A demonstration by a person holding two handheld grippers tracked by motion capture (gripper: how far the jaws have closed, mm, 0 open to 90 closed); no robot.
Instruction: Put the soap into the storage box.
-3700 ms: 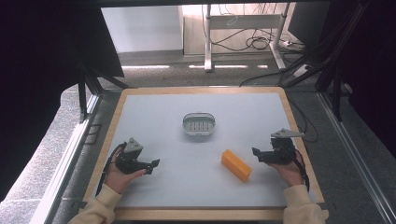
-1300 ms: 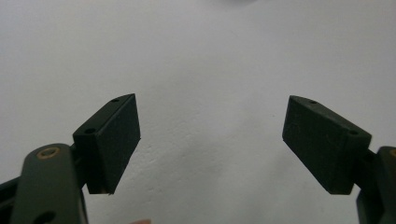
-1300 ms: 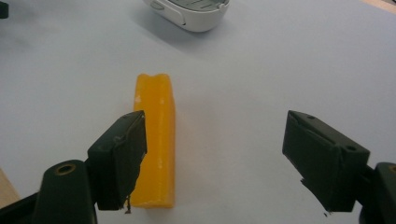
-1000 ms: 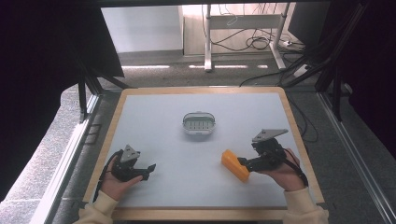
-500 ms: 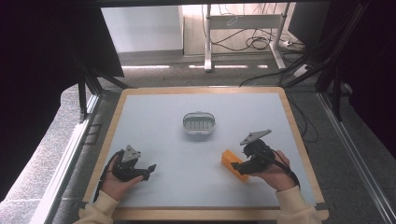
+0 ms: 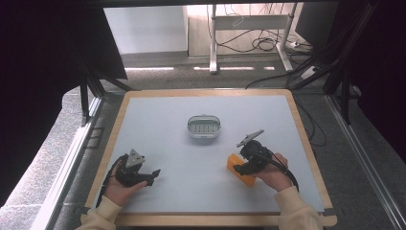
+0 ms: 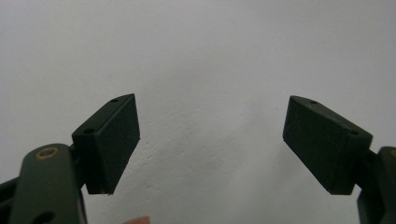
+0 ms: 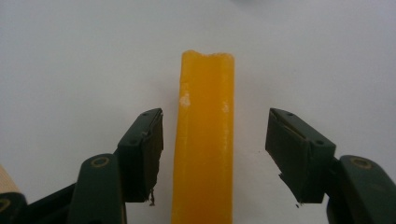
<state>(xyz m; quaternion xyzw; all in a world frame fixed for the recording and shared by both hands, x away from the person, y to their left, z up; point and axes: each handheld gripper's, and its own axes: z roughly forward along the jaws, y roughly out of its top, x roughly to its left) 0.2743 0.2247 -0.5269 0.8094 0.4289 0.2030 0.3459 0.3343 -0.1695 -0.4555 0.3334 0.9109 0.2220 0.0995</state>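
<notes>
An orange block (image 6: 235, 165) lies flat on the white table top (image 6: 191, 158), right of centre toward the front. My right gripper (image 6: 242, 168) is down over it, open, with one jaw on each side. In the right gripper view the long orange block (image 8: 203, 140) runs up between the two jaws with a small gap on each side. My left gripper (image 6: 152, 173) rests low at the front left, open, held in a hand. In the left gripper view its jaws stand wide apart over bare white surface, with my left gripper (image 7: 210, 144) holding nothing.
A small grey oval dish (image 6: 204, 126) with a ribbed inside sits at the table's middle, behind the block. A wooden rim (image 6: 210, 219) frames the table. Black frame posts (image 6: 86, 100) stand at both sides, and cables lie on the floor beyond.
My right gripper has moved left and down from beside the orange block until its open jaws straddle it. The left gripper has barely shifted.
</notes>
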